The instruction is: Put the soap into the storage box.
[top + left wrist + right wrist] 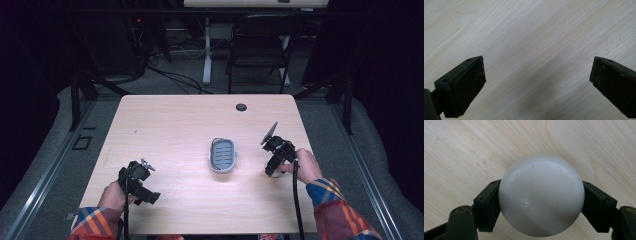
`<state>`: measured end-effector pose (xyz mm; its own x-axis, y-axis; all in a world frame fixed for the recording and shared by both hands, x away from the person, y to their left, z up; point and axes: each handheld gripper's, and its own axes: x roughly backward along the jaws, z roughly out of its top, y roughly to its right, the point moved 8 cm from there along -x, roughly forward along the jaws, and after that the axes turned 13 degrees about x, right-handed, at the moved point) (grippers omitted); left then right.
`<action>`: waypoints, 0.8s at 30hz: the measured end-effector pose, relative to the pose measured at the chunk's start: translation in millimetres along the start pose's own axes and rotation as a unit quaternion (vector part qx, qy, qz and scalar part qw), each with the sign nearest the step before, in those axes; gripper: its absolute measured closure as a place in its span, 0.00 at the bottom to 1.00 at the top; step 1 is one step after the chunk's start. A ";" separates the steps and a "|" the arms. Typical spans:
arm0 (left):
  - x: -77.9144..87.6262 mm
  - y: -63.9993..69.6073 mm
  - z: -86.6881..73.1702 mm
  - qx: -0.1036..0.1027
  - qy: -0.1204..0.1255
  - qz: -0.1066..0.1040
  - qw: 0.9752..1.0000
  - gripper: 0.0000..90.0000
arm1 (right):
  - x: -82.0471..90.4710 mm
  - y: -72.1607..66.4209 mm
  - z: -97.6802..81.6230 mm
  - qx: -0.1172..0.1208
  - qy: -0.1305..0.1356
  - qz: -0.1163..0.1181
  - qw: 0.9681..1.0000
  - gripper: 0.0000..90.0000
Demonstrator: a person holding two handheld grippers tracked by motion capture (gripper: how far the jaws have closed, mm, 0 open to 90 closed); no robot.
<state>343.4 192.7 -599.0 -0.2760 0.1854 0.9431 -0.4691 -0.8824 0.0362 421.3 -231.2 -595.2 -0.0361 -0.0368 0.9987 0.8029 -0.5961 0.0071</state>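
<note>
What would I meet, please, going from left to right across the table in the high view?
Left gripper → grey slotted dish → right gripper, shut on a white rounded object.

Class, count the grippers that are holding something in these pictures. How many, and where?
1. The right gripper, at the table's right side, clamps a white rounded object. The left gripper, near the front left, is open over bare wood.

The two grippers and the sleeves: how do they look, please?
Both the left gripper and the right gripper are black, each with two flat, blocky pads and a black cable trailing back. The sleeves are plaid in orange, blue and red.
</note>
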 end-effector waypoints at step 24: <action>0.0 0.0 0.1 0.000 0.000 0.000 1.000 0.00 | 7.0 -10.6 28.5 0.022 0.014 -0.003 1.000 0.27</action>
<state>343.4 192.6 -598.9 -0.2760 0.1863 0.9429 -0.4700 -0.8819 0.0367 429.5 -202.3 -586.8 -0.0571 -0.0564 0.9968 0.8279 -0.5606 0.0158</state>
